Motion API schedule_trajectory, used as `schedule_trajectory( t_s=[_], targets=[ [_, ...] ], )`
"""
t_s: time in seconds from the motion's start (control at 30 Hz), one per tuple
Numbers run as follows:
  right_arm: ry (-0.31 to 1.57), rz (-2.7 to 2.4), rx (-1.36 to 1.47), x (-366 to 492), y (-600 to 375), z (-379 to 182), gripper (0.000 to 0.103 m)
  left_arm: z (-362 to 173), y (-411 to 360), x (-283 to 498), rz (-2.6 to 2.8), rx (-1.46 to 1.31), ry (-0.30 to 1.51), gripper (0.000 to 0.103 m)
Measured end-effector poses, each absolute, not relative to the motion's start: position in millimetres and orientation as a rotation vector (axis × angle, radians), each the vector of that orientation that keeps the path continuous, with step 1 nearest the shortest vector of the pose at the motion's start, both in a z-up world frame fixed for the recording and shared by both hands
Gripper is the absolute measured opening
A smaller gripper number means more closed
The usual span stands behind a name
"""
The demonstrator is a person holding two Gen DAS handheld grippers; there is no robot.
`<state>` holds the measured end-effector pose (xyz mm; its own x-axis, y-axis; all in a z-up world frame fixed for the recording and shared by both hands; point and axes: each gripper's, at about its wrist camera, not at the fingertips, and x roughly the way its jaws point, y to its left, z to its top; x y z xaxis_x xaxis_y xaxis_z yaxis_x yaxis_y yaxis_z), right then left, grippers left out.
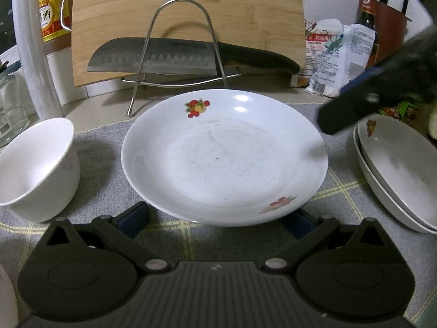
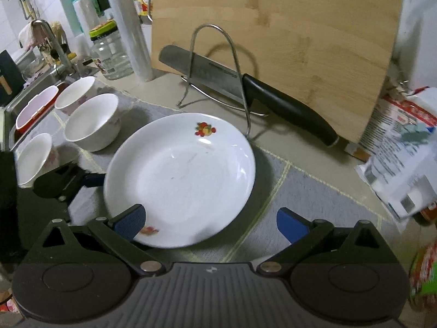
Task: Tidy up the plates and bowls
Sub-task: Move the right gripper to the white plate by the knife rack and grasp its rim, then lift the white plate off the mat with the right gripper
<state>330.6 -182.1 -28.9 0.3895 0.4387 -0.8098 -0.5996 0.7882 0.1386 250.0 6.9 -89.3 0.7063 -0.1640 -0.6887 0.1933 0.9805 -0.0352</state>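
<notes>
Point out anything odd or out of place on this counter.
The kitchen knife lies loose, propped against the upright cutting board and threaded through the wire rack, blade exposed just behind the plate. The plate's centre looks faintly smudged. Nothing looks spilled or broken.

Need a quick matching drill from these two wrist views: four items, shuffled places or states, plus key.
Items:
1. white plate with fruit print
2. steel knife with black handle
3. two stacked white dishes
4. plain white bowl

Places:
A. left of the plate, on the grey mat
B. leaning on the bamboo cutting board
C. right of the plate, nested
D. centre of the mat, between both open tongs

Pairs: 1-D, 2-B, 3-C, 4-A
</notes>
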Motion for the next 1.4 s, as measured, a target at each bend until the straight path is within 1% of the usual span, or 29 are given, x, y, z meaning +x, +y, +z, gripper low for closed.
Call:
schedule_trajectory(
  t_s=[0.3, 0.6, 1.03, 1.4],
  targets=[
    [1.067, 0.752, -0.216, 374, -166, -56, 0.103, -89, 7, 247, -0.203, 0.042, 0.744, 0.103],
    [1.130, 0.846, -0.197, 397, -147, -77, 0.103, -90, 6, 242, -0.184, 0.031, 0.717, 0.103],
    [1.084, 0.884, -0.240, 401, -132, -79, 0.103, -88, 8, 251, -0.234, 0.055, 0.748, 0.103],
    [1.084, 0.924, -0.249, 404, -131, -78, 0.103, -90, 10, 252, -0.292, 0.063, 0.727, 0.102]
  ],
)
